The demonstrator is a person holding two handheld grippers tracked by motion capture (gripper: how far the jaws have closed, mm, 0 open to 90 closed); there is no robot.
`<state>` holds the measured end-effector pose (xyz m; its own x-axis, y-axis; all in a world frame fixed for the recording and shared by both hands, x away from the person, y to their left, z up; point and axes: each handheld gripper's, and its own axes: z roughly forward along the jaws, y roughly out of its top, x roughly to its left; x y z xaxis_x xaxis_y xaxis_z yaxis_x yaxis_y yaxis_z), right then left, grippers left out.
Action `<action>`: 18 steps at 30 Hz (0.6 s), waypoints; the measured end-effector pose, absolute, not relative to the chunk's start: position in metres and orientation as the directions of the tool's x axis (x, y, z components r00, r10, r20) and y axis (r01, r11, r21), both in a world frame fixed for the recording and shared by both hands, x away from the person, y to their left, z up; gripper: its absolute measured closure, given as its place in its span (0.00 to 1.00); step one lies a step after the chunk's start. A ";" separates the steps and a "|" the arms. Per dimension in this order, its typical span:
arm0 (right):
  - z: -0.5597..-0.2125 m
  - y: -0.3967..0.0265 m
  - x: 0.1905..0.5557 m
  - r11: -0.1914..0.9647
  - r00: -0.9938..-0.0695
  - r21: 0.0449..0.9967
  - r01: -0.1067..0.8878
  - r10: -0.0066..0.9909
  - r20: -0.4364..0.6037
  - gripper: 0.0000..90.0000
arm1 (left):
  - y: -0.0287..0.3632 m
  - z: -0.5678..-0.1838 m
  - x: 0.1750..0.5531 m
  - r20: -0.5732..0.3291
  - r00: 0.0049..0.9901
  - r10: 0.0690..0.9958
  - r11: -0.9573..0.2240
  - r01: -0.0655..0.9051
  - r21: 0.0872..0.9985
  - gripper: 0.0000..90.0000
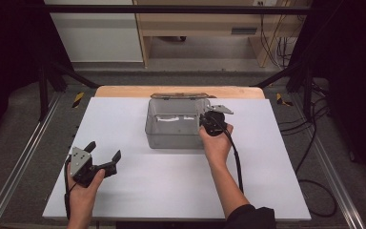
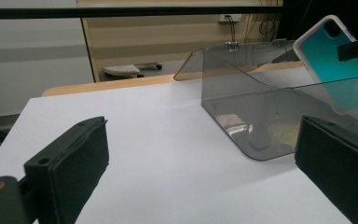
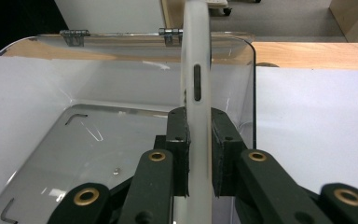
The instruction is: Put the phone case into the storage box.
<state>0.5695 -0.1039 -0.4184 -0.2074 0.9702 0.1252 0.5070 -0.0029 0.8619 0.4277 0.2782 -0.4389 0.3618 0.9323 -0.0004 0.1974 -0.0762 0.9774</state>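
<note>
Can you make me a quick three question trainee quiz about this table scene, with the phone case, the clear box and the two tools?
1. True or false: the left tool grips the phone case.
2. Where is the phone case held? A) flat on the white table B) over the open clear box C) under the box's lid
3. Fill in: the right tool holds the case on its ____, so its thin side faces that tool's camera.

Key
1. False. The left tool is open with nothing between its pads, apart from the box.
2. B. The case hangs tilted above the box's right end.
3. Edge. The pads clamp the case's two broad faces.
</note>
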 end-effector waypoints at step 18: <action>-0.419 -0.103 0.570 0.001 -0.183 0.861 0.509 0.977 0.107 0.87 | 0.278 -0.439 0.428 -0.005 0.363 0.932 -0.072 0.197 0.978 0.03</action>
<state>0.5702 -0.1032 -0.4186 -0.1827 0.9773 0.1072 0.5087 0.0007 0.8610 0.4278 0.2778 -0.4390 0.3633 0.9317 -0.0045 0.1973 -0.0722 0.9777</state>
